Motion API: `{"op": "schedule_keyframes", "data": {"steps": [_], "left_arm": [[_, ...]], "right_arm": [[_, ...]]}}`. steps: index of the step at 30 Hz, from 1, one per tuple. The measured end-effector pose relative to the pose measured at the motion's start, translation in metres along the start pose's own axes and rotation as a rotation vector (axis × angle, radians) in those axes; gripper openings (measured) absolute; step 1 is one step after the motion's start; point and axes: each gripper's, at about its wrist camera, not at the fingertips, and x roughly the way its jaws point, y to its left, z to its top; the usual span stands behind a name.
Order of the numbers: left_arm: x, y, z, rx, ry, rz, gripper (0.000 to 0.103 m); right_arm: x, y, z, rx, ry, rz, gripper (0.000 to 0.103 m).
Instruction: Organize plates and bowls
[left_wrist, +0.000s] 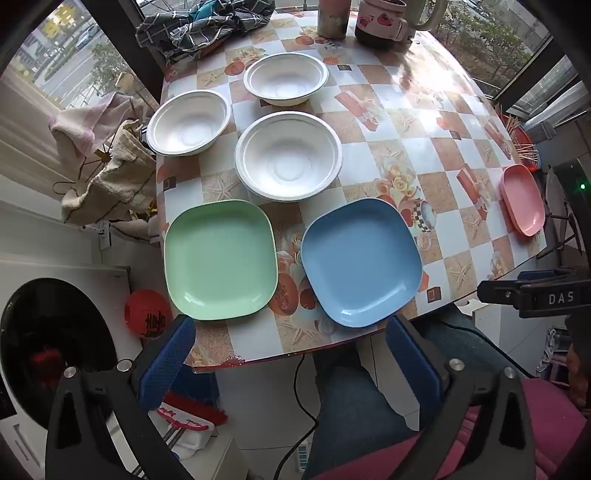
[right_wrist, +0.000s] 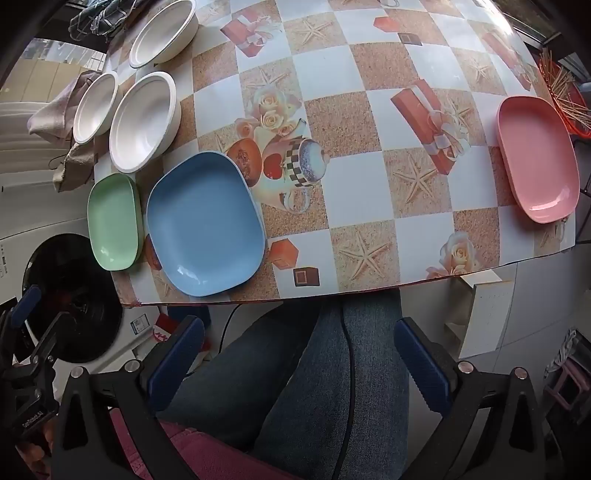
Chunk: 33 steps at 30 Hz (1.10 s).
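Three white bowls stand apart on the patterned table (left_wrist: 399, 147): a near bowl (left_wrist: 289, 156), a left bowl (left_wrist: 189, 122) and a far bowl (left_wrist: 285, 78). In front of them lie a green plate (left_wrist: 220, 259) and a blue plate (left_wrist: 361, 262) side by side. A pink plate (left_wrist: 522, 199) lies at the right edge. The right wrist view shows the blue plate (right_wrist: 205, 223), green plate (right_wrist: 114, 221), pink plate (right_wrist: 537, 158) and near bowl (right_wrist: 144, 122). My left gripper (left_wrist: 291, 365) hangs open above the table's front edge, empty. My right gripper (right_wrist: 299, 363) is open over a person's lap, empty.
A checked cloth (left_wrist: 207, 26), a cup (left_wrist: 332, 16) and a mug (left_wrist: 384, 22) stand at the table's far side. A red basket of sticks (right_wrist: 565, 96) sits beyond the pink plate. A washing machine (left_wrist: 55, 350) and towels (left_wrist: 107, 173) are left of the table.
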Motion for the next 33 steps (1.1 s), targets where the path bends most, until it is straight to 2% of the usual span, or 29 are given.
{"op": "schedule_keyframes", "data": {"steps": [16, 27, 33], "left_arm": [[0.002, 0.005, 0.002, -0.017, -0.020, 0.016, 0.103], [0.007, 0.005, 0.009, -0.001, 0.066, -0.017, 0.103], [0.008, 0.007, 0.008, -0.007, 0.057, -0.014, 0.103]], "right_arm": [[0.002, 0.005, 0.006, -0.009, 0.004, -0.012, 0.103], [0.002, 0.005, 0.007, -0.009, -0.005, -0.020, 0.103], [0.004, 0.006, 0.012, -0.010, 0.003, -0.018, 0.103]]}}
